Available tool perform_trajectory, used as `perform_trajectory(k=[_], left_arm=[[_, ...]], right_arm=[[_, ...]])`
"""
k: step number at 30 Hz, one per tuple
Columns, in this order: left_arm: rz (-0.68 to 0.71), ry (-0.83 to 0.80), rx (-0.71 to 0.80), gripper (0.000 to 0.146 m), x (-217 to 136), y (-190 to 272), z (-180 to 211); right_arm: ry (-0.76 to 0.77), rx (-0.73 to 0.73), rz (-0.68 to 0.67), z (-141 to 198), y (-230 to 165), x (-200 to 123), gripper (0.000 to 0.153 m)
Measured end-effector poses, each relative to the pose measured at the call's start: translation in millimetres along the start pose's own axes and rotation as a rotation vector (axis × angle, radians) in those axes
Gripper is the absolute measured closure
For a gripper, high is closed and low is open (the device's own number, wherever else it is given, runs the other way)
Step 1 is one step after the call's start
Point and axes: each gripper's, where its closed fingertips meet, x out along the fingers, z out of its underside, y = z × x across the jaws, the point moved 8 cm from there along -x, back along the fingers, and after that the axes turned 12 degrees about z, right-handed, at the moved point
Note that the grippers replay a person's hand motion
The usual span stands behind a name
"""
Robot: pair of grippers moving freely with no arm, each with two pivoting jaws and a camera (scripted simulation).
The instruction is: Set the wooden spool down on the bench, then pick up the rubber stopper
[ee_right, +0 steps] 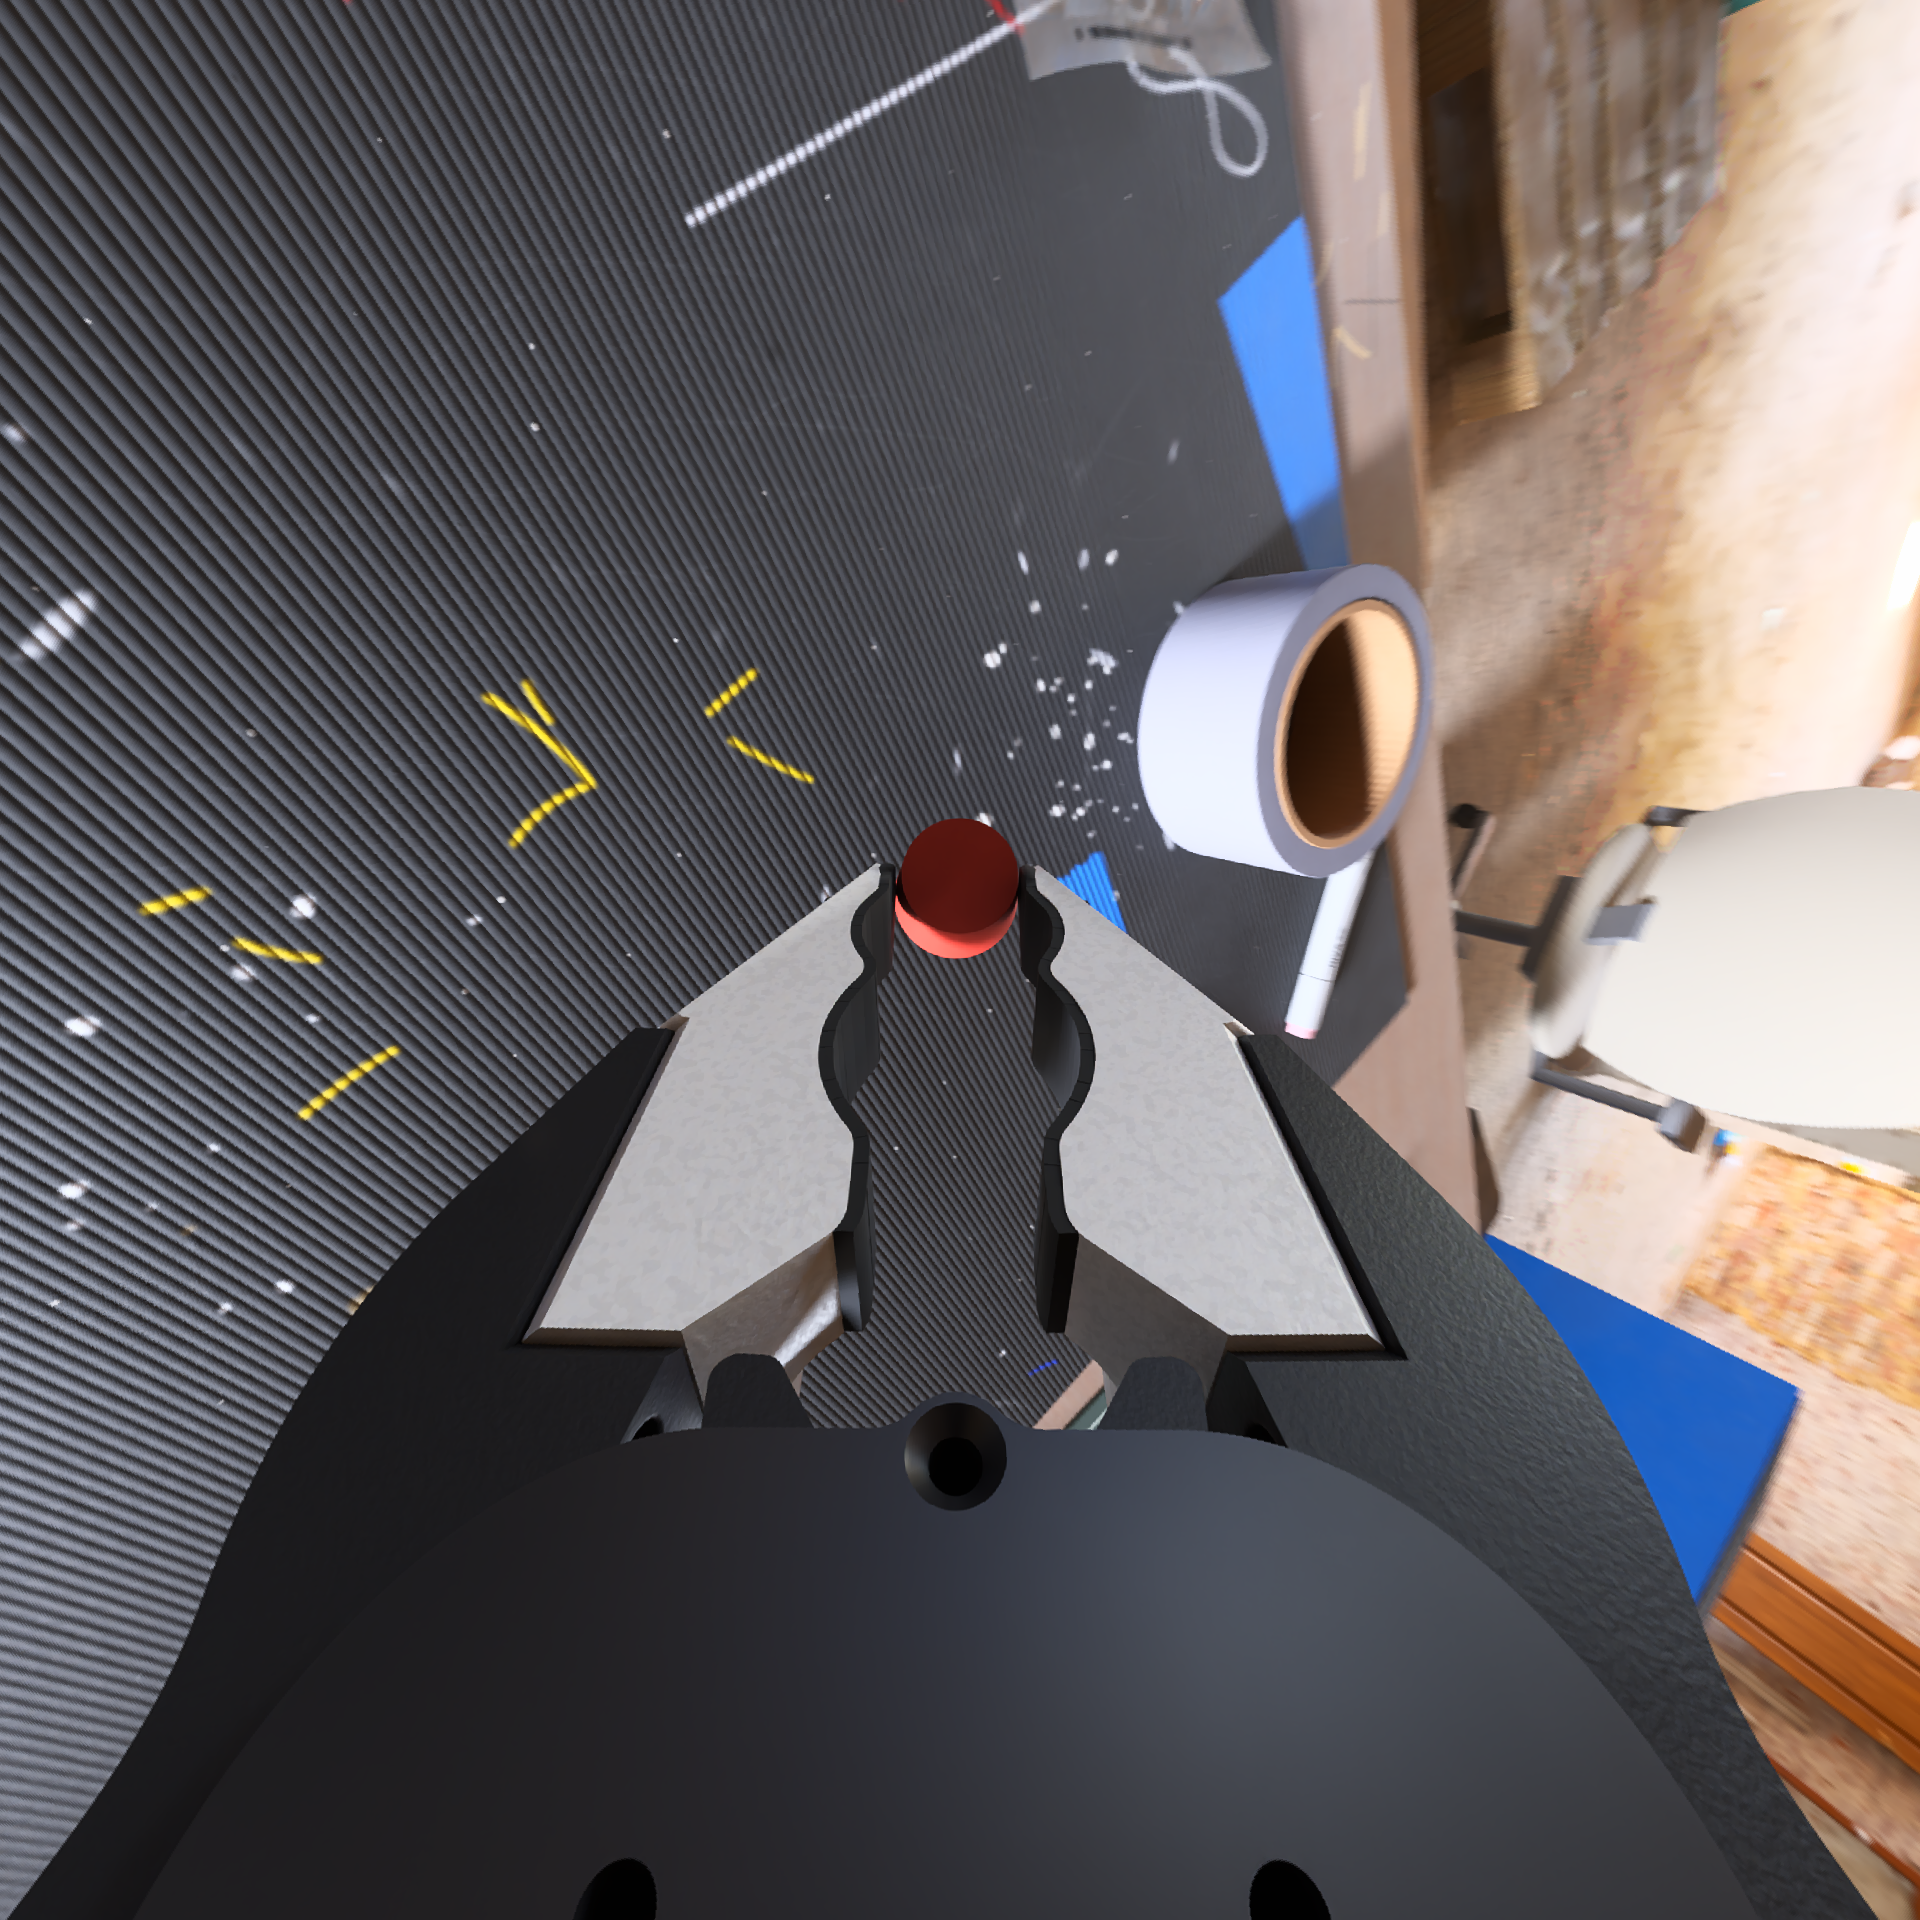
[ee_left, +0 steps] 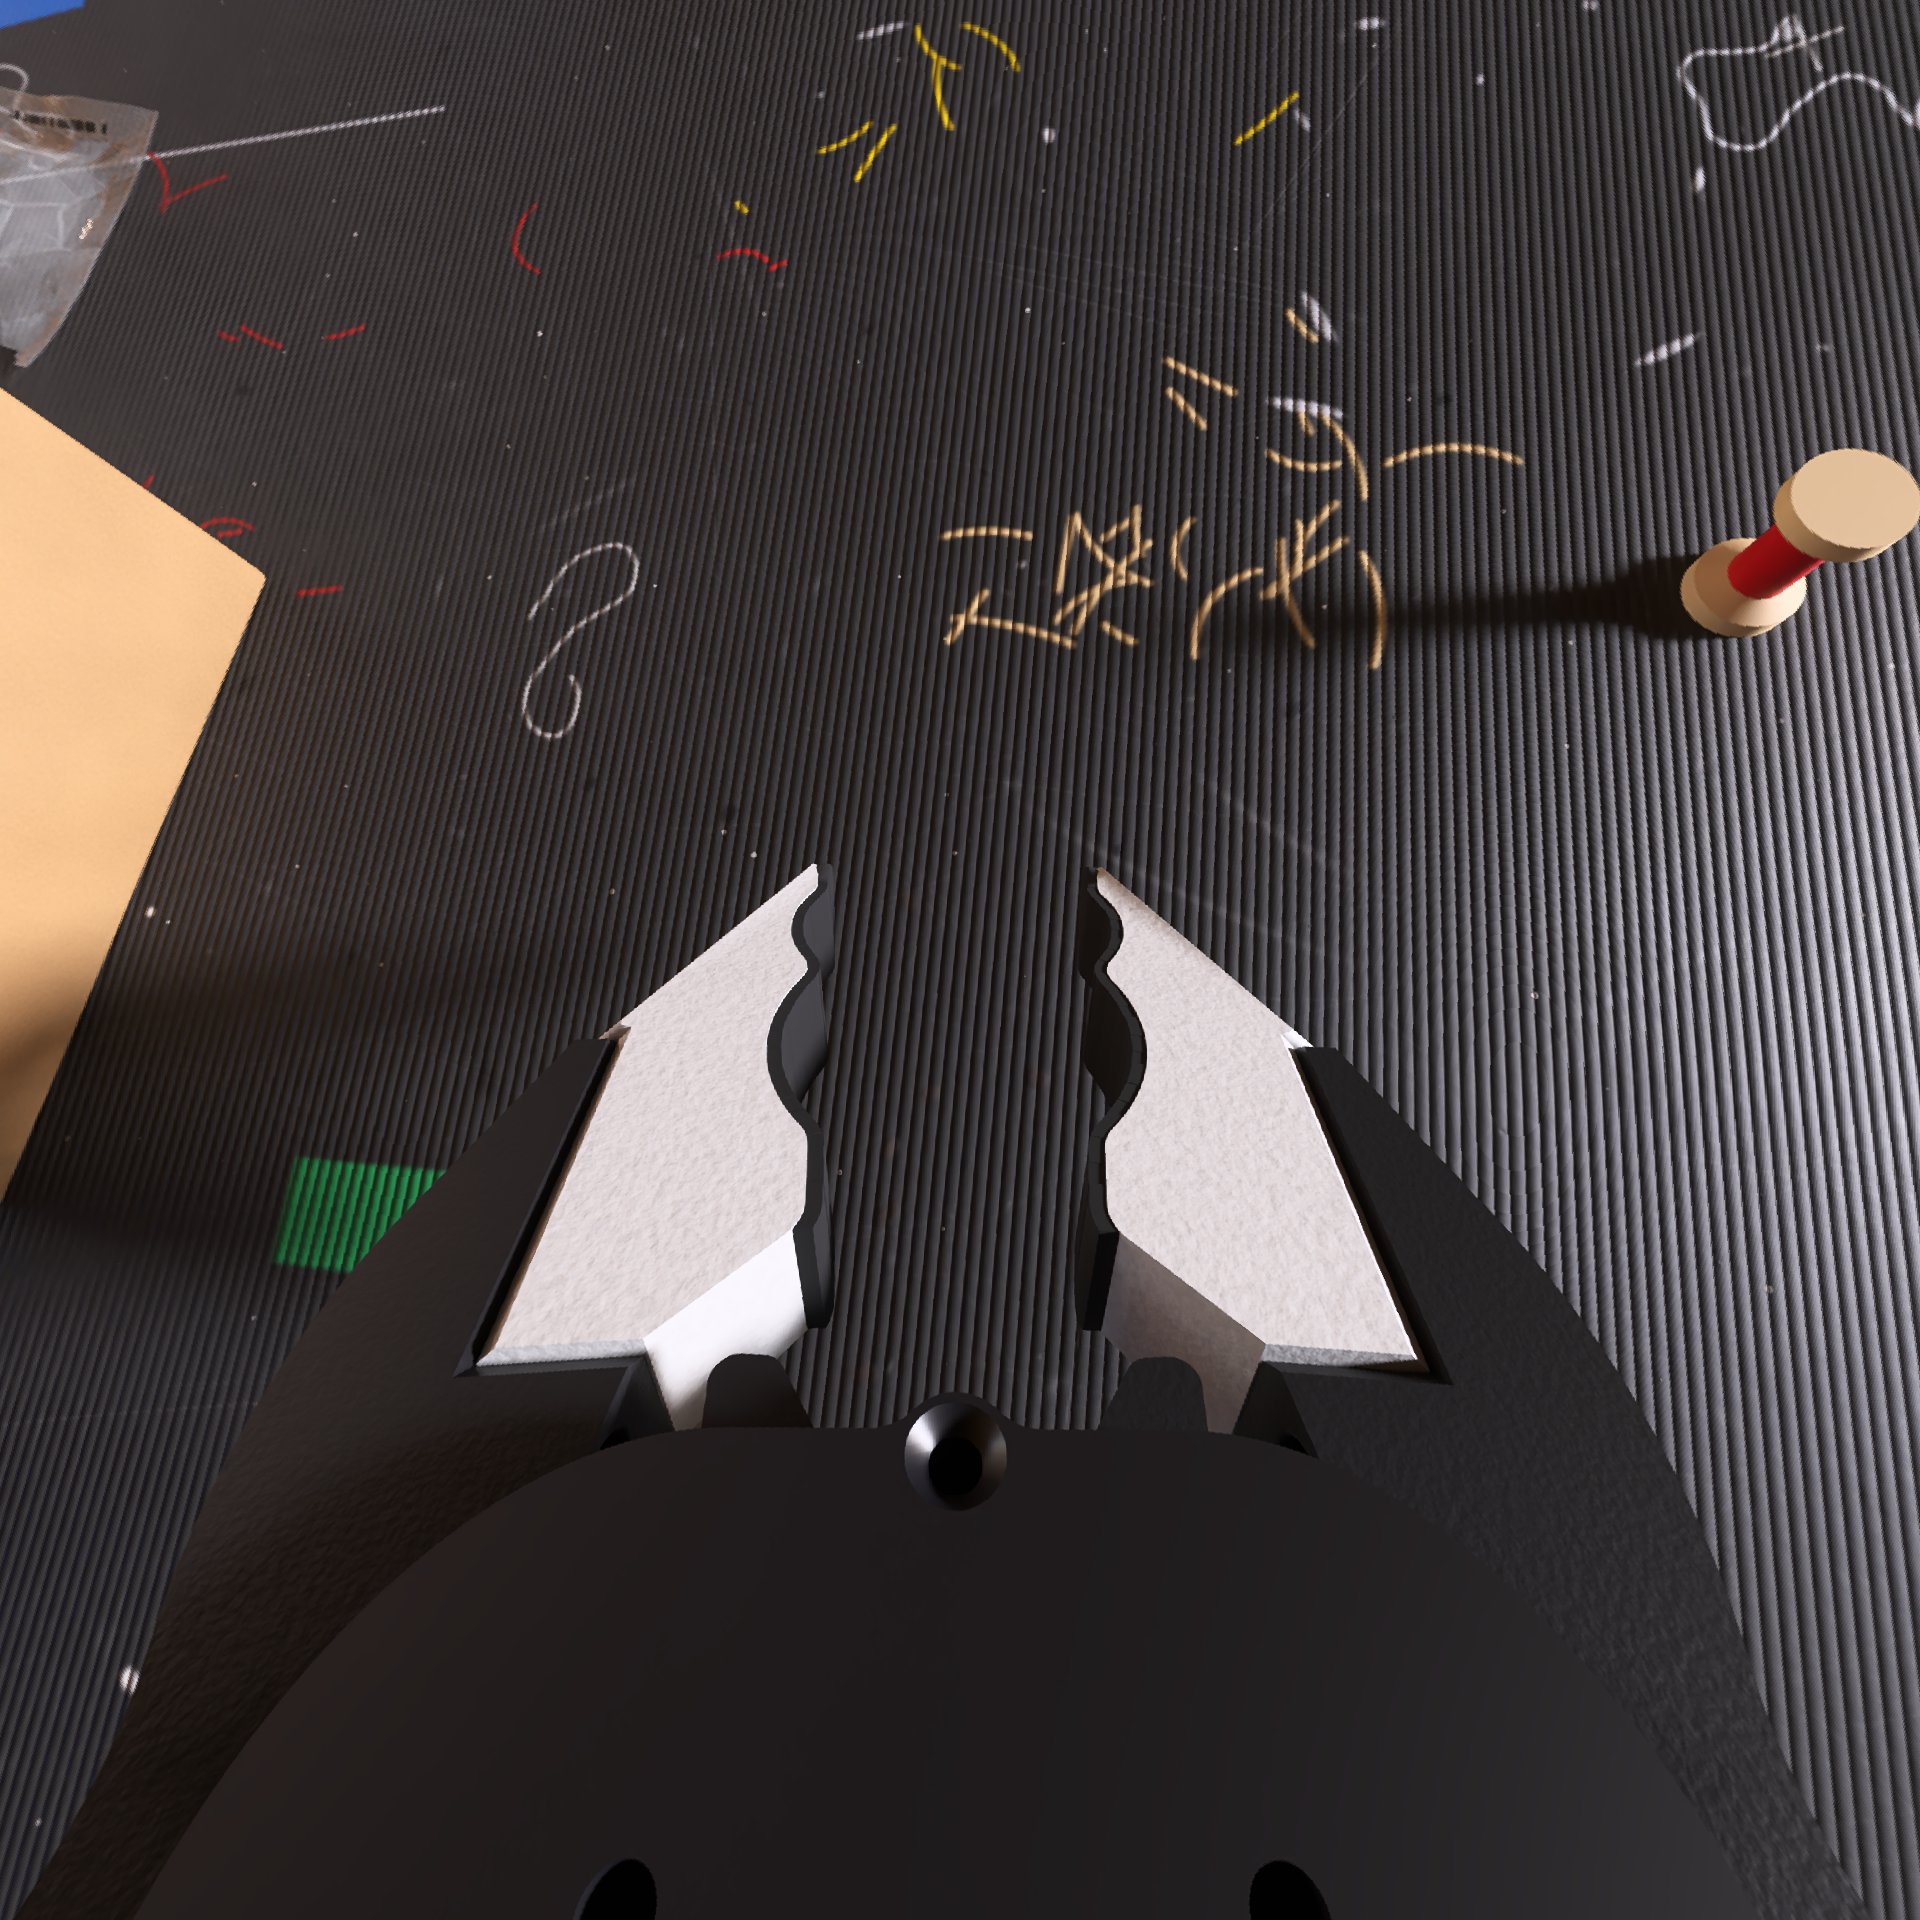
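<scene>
The wooden spool (ee_left: 1789,542), with tan ends and red thread, stands on the dark ribbed bench mat (ee_left: 935,727) at the far right of the left wrist view, with nothing gripping it. My left gripper (ee_left: 956,883) is open and empty above the mat, well to the left of the spool. The red rubber stopper (ee_right: 958,894) sits between the tips of my right gripper (ee_right: 956,883), whose fingers press on both of its sides. I cannot tell whether the stopper is off the mat.
A tan board (ee_left: 94,727), a plastic bag (ee_left: 52,208) and a green patch (ee_left: 343,1210) lie to the left. A white tape roll (ee_right: 1226,727), a marker pen (ee_right: 1325,956) and a blue sheet (ee_right: 1283,384) lie near the bench edge (ee_right: 1371,416). A chair (ee_right: 1714,956) stands beyond it.
</scene>
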Motion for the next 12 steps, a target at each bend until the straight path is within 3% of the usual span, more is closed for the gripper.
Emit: perform_trajectory(k=[7,12], left_arm=[[0.0,-0.009,-0.004,0.099,0,-1,2],[0.002,-0.02,-0.01,0.099,2,-2,5]], right_arm=[[-0.122,-0.037,-0.244,-7,10,25,0.129],[-0.235,0.015,-0.456,-9,10,44,0.129]])
